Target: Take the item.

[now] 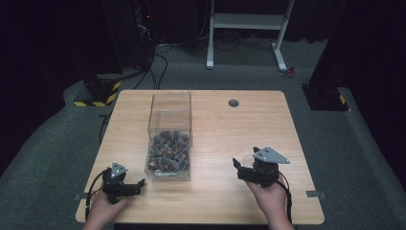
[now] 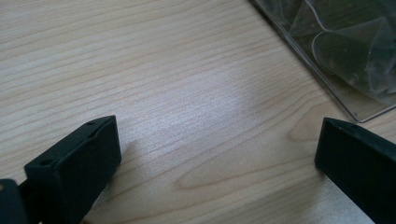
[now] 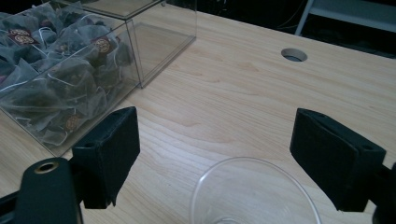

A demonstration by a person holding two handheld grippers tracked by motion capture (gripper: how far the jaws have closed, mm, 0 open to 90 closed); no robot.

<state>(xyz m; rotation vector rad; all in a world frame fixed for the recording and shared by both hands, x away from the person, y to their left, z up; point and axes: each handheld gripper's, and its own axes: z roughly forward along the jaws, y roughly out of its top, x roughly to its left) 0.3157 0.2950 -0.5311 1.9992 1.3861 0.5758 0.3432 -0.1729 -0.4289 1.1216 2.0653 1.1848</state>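
Note:
A clear plastic box (image 1: 170, 104) stands left of the table's middle. Its near compartment is packed with tea bags (image 1: 167, 154) and its far compartment is bare. My left gripper (image 1: 139, 186) rests open on the wood by the box's near left corner (image 2: 336, 60), nothing between its jaws (image 2: 215, 140). My right gripper (image 1: 245, 159) is open at the front right. A clear plastic cup (image 3: 254, 193) stands upright between its jaws (image 3: 215, 121), with a gap on both sides. The tea bags (image 3: 56, 79) lie to the left in the right gripper view.
The wooden table (image 1: 225, 129) has a round cable hole (image 1: 233, 102) near its far edge. Beyond it stand a white desk frame (image 1: 246, 28), a yellow-and-black striped base (image 1: 98, 93) with cables, and a dark stand (image 1: 325, 96) on the grey floor.

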